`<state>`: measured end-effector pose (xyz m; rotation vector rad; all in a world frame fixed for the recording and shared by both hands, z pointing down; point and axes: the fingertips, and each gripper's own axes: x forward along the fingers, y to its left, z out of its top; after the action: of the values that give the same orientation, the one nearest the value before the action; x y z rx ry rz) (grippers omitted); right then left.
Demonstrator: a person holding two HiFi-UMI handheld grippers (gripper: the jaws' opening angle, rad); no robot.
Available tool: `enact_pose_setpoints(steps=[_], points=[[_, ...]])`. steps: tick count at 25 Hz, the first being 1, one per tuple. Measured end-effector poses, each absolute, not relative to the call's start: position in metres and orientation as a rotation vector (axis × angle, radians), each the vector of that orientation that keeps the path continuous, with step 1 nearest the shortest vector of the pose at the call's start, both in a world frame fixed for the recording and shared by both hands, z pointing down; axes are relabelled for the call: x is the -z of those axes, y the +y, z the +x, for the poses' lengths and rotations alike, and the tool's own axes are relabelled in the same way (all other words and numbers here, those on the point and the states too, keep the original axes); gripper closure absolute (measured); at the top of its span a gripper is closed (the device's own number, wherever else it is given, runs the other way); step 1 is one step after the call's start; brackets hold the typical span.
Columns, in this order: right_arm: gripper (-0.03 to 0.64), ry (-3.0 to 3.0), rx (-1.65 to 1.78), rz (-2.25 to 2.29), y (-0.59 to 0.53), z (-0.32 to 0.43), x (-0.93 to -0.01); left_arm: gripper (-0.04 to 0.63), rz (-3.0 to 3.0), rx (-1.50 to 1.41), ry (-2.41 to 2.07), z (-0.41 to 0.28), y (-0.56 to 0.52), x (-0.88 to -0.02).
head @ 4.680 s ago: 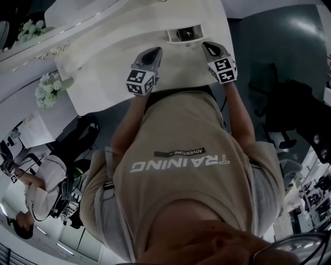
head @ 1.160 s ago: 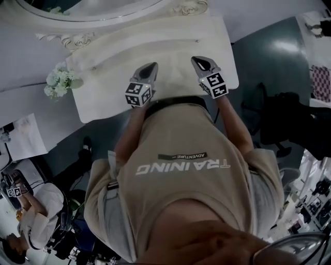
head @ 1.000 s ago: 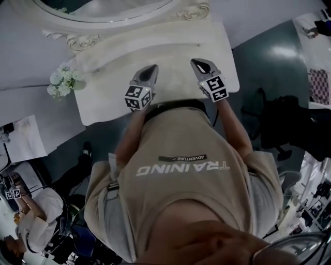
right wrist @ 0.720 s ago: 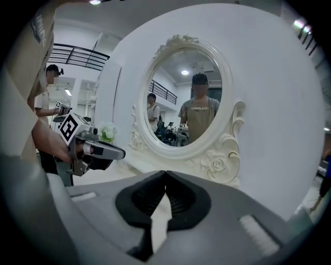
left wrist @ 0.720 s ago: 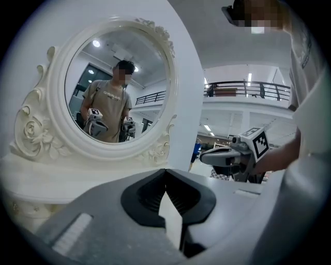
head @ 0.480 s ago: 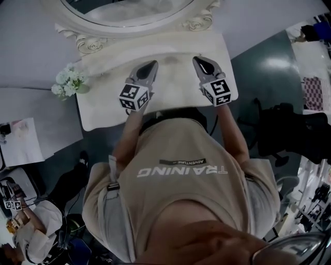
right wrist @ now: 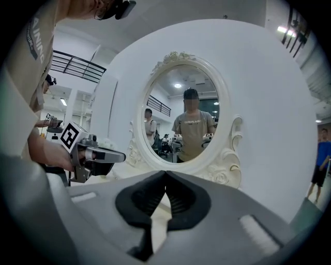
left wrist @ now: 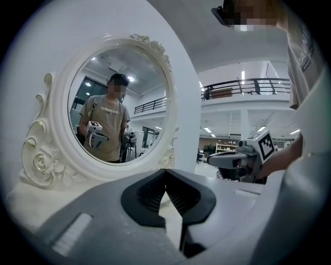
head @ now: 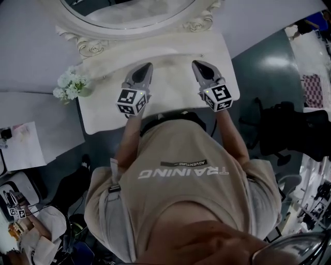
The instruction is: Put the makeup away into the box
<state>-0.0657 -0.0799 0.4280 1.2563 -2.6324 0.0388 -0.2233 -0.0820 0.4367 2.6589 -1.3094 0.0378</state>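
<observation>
Overhead, the person's beige shirt [head: 181, 176] fills the near half of the head view and hides the near edge of the white dressing table [head: 170, 98]. At the table's far side stands an oval mirror [head: 129, 13] in a carved white frame. A small bunch of white flowers [head: 70, 87] sits just beside the table's left edge, and a dark chair [head: 289, 129] stands on the floor to the right. The left gripper [head: 147, 66] and right gripper [head: 197, 64] hang side by side above the tabletop, well apart. Their long axes run near to far toward the mirror. Each gripper's jaws are pressed together with nothing between them. Where the makeup or the box lies, or which way either points, cannot be told.
</observation>
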Motion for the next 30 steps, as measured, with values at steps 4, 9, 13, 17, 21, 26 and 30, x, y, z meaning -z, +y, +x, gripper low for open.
enact_pose_setpoints(steps=[4, 9, 13, 17, 21, 26, 30], points=[[0.614, -2.651, -0.031, 1.253, -0.087, -0.07, -0.424, 0.588, 2.662, -0.026, -1.315, -0.225, -0.085, -0.431], [0.614, -2.661, -0.044, 1.275, -0.099, -0.072, -0.422, 0.588, 2.694, -0.065, -1.291, -0.221, -0.094, -0.431], [0.614, -2.672, -0.08, 1.279, -0.107, -0.07, -0.423, 0.588, 2.717, -0.08, -1.272, -0.219, -0.106, -0.427], [0.614, -2.687, -0.133, 1.27, -0.116, -0.076, -0.435, 0.588, 2.778, -0.15, -1.246, -0.216, -0.115, -0.432], [0.614, -2.693, -0.178, 1.239, -0.115, -0.086, -0.447, 0.588, 2.752, -0.165, -1.223, -0.217, -0.112, -0.448], [0.614, -2.676, -0.179, 1.229, -0.122, -0.088, -0.449, 0.588, 2.722, -0.155, -1.217, -0.222, -0.119, -0.455], [0.614, -2.671, -0.168, 1.225, -0.126, -0.091, -0.45, 0.588, 2.704, -0.133, -1.246, -0.233, -0.13, -0.455]])
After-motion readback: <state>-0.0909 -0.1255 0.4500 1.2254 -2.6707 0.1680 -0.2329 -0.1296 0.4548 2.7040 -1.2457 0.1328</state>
